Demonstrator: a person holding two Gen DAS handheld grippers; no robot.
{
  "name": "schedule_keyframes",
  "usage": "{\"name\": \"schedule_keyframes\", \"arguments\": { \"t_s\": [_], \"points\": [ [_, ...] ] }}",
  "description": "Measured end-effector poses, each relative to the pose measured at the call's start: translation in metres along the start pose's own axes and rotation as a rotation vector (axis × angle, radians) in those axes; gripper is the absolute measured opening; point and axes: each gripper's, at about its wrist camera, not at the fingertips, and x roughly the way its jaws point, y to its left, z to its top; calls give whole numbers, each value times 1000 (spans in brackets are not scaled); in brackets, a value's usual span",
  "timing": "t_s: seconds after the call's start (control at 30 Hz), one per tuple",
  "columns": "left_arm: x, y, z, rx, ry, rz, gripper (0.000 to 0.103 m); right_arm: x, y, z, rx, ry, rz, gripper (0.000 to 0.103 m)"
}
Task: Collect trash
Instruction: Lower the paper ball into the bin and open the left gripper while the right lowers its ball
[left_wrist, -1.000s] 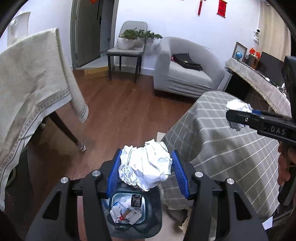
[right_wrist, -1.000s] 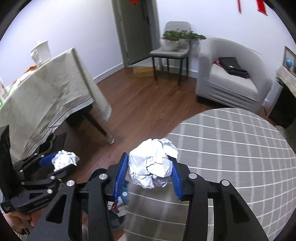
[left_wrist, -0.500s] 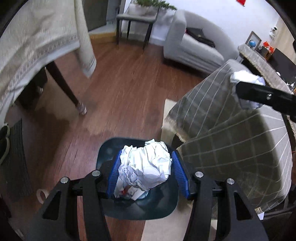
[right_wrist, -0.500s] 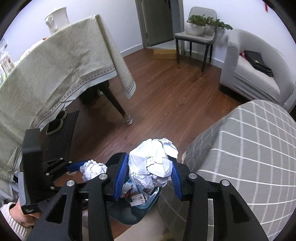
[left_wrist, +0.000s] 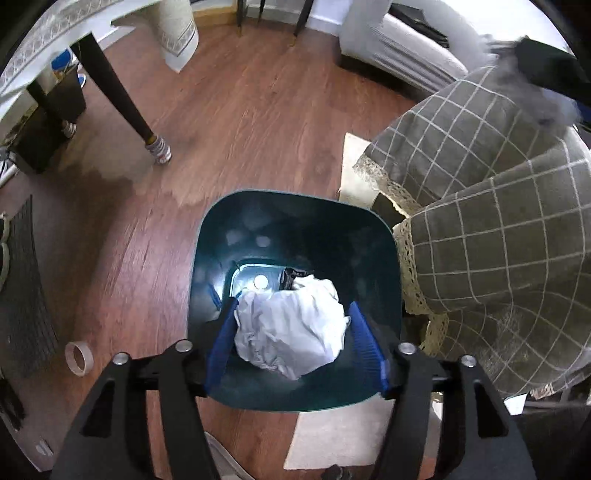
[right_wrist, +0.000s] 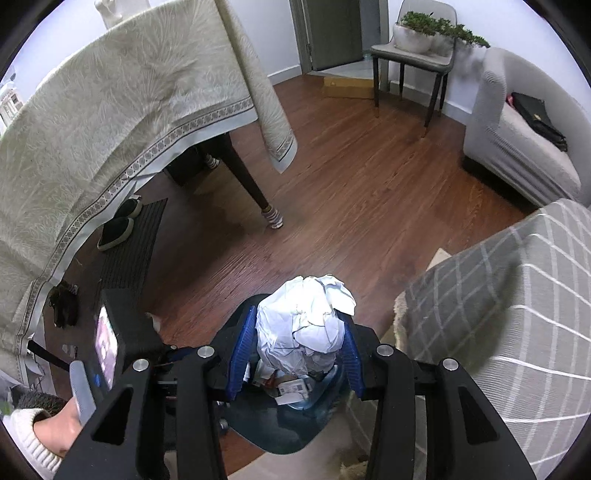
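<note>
Crumpled white paper (left_wrist: 291, 328) is seen between the blue pads of the left gripper (left_wrist: 293, 345), whose jaws have just been opening and are parted from it on the right, above the dark teal bin (left_wrist: 384, 258); a second paper ball (right_wrist: 306, 325) is clamped in the right gripper (right_wrist: 295, 350), also over the bin (right_wrist: 280, 435).

On my left feed I see a white crumpled paper ball (left_wrist: 291, 328) between blue-padded black fingers (left_wrist: 221, 343), over a dark teal bin (left_wrist: 384, 258) on reddish-brown wood flooring (left_wrist: 258, 110). Beside it hangs a grey cloth (left_wrist: 498, 240) checked with thin white lines and edged in cream lace, and a tan tape ring (left_wrist: 78, 358) lies on the floor. My right feed shows a beige tablecloth (right_wrist: 110, 110) with what looks like a leafy weave and a patterned border, and a second white paper wad (right_wrist: 306, 325).
</note>
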Motion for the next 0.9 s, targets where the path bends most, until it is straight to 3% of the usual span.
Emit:
{"name": "schedule_keyframes", "arguments": {
  "t_s": [0.3,0.57,0.8,0.9],
  "points": [
    [-47,11,2,13,-96,41,68,41,20,-5,-17,74,-9,44],
    [-108,22,5,4,-253,69,65,87,30,-22,-16,167,-12,44],
    [-139,24,11,-19,-337,46,52,126,34,-49,-31,260,-26,45],
    [-151,23,13,-37,-371,23,41,147,30,-66,-9,309,-5,45]
  ]
}}
